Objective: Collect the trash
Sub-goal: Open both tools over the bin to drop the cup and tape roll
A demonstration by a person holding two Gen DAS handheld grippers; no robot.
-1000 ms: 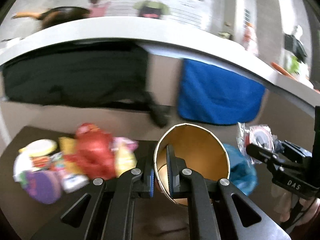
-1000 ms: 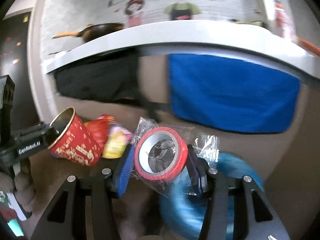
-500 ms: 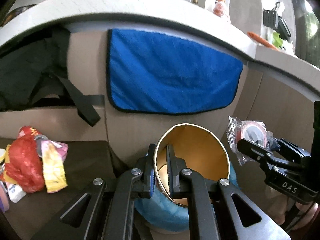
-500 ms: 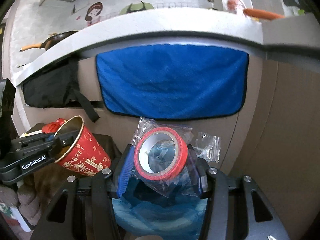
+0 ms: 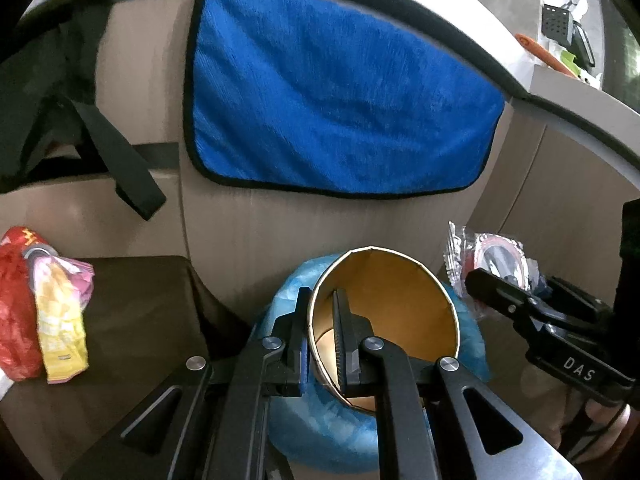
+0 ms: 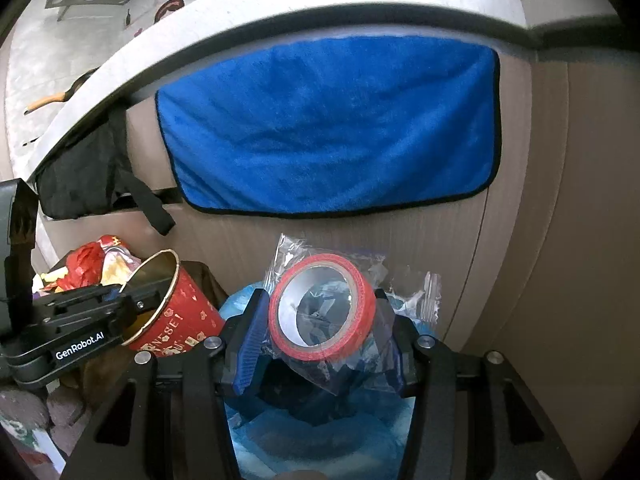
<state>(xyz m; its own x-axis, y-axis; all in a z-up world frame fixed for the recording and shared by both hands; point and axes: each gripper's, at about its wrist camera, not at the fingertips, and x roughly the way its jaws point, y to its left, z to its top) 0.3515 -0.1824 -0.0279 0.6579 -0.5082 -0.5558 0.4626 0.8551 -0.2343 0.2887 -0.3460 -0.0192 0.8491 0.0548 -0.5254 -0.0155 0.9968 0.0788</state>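
Observation:
My left gripper point(image 5: 322, 316) is shut on the rim of a red paper cup with a gold inside point(image 5: 392, 304), held tilted above a bin lined with a blue bag point(image 5: 344, 420). The cup also shows in the right wrist view point(image 6: 176, 320). My right gripper point(image 6: 320, 320) is shut on a red tape roll in a clear plastic bag point(image 6: 322, 312), held over the same bin point(image 6: 320, 440). The tape roll also shows in the left wrist view point(image 5: 496, 258), to the right of the cup.
A dark low table point(image 5: 132, 312) stands left of the bin with a red bag point(image 5: 16, 300) and a yellow wrapper point(image 5: 60, 320) on it. A blue towel point(image 5: 340, 100) hangs on the beige cabinet front behind. A black bag point(image 5: 40, 100) hangs at the left.
Both grippers have moved right, away from the table's trash pile, and now hold the cup and the tape roll over the blue-lined bin. Both grips are unchanged.

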